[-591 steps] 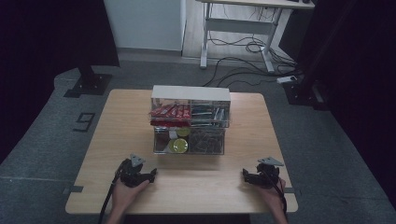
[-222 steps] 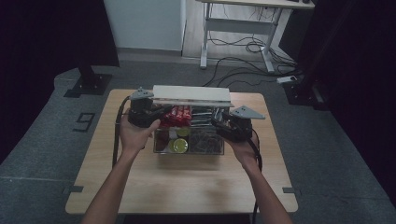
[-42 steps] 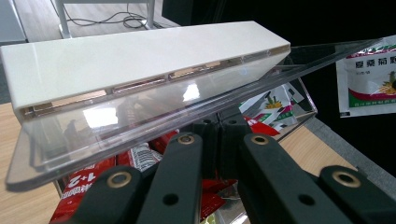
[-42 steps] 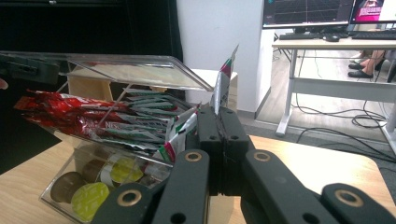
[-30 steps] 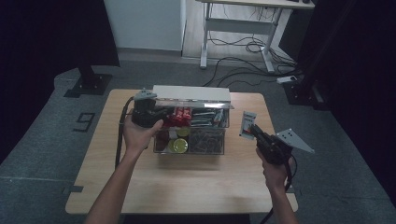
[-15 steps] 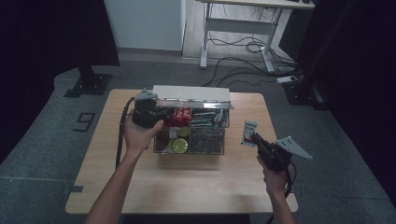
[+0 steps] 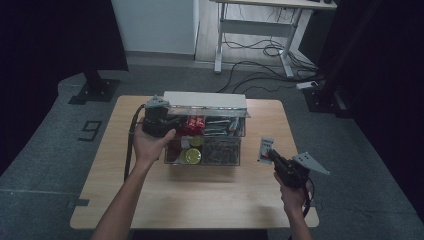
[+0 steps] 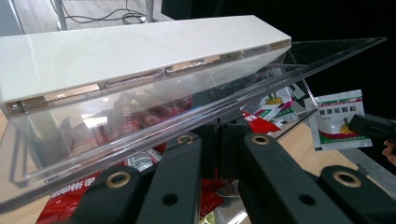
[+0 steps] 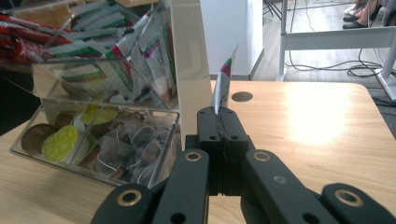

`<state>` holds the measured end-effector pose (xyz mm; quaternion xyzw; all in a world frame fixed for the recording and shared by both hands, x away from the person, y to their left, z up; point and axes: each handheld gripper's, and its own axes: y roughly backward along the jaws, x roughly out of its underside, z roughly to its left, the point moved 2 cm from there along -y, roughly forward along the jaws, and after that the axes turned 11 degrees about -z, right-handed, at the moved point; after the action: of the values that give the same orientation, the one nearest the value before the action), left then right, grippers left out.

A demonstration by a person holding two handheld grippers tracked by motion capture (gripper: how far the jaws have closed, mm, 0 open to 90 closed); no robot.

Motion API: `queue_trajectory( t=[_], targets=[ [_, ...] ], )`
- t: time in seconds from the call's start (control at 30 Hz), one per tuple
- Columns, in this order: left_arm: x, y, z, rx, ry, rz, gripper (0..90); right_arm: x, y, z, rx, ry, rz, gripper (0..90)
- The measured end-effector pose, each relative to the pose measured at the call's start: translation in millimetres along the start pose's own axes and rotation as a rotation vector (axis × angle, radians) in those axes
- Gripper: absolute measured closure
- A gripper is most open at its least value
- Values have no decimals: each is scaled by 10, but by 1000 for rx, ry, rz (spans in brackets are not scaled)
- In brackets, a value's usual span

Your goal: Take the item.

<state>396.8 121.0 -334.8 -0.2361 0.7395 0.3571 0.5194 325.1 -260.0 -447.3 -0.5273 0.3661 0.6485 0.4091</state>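
- Stage, as judged: sachet (image 7: 265, 149) extracted from clear organiser box (image 7: 205, 142); now held just above table (image 7: 200, 200) to right of box. Placement on table not yet done.
- Left gripper (image 7: 162, 121): jaws together, clamped on front edge of hinged clear lid (image 8: 196, 116); lid propped up, white top bar (image 8: 135, 46) above.
- Right gripper (image 9: 218, 123): jaws together, clamped on lower edge of sachet. In right gripper view, sachet stands edge-on, rising upright from between jaw tips.
- Sachet position: apart from box, near its right end wall; white w/ green-red print, seen face-on in left gripper view (image 8: 339, 119).
- Box contents: upper tier w/ red packets (image 7: 194, 124) and more sachets; lower tier w/ round pods (image 7: 190, 156) and tea bags (image 9: 135, 149).
- Contact of sachet w/ table: cannot tell; appears slightly clear of surface.
- Remaining, est.: lower sachet to table, release right jaws, then lower lid and release left jaws.
- Risk: thin sachet may tip or slip on release; lid may drop if left grip eased early.
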Motion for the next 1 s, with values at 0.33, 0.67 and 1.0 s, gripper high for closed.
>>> queue_trajectory(
  t=[0.33, 0.67, 1.0],
  targets=[
    [23, -7, 6, -1, 2, 5, 885, 182, -43, -44, 12, -5, 40, 891],
    [14, 1, 5, -1, 1, 6, 886, 390, -110, -78, 21, -17, 88, 890],
    [7, 3, 2, -1, 1, 5, 885, 584, -155, -124, 28, -30, 134, 891]
  ],
)
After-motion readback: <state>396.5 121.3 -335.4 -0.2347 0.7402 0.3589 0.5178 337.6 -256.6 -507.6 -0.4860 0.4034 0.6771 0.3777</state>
